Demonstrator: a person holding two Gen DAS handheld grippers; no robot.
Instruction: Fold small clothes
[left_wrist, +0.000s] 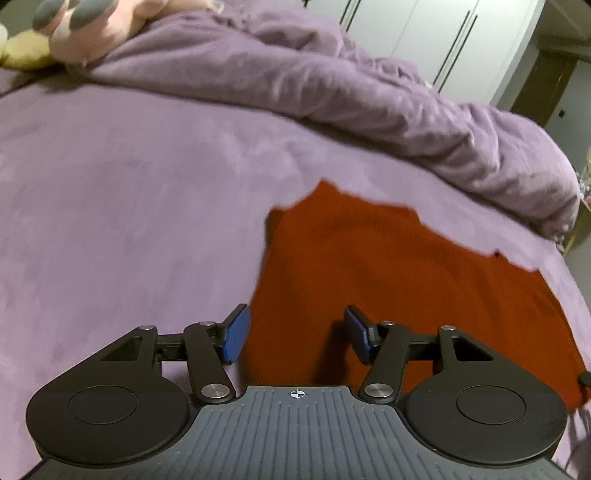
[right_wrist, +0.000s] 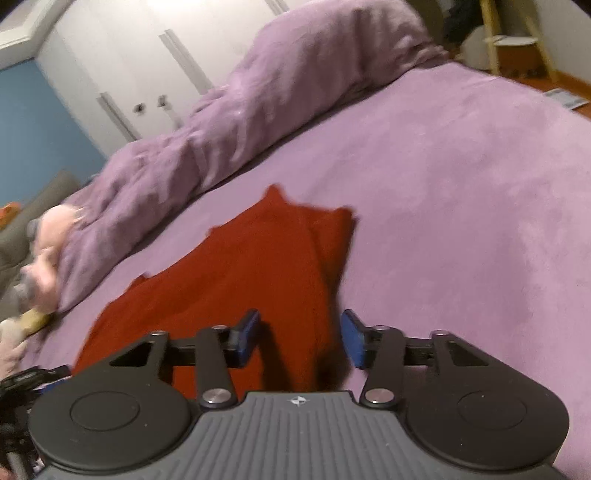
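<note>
A small red knit garment (left_wrist: 388, 277) lies spread flat on the purple bed. My left gripper (left_wrist: 295, 334) is open just above the garment's near left edge, with the edge between its blue pads. In the right wrist view the same red garment (right_wrist: 240, 277) lies flat, with a fold along its right side. My right gripper (right_wrist: 300, 338) is open over the garment's near right edge. Neither gripper holds anything.
A rumpled purple duvet (left_wrist: 369, 92) is heaped along the far side of the bed (left_wrist: 110, 203). A pink and grey plush toy (left_wrist: 92, 26) lies at the far left; it also shows in the right wrist view (right_wrist: 44, 240). White wardrobe doors (right_wrist: 147, 55) stand behind.
</note>
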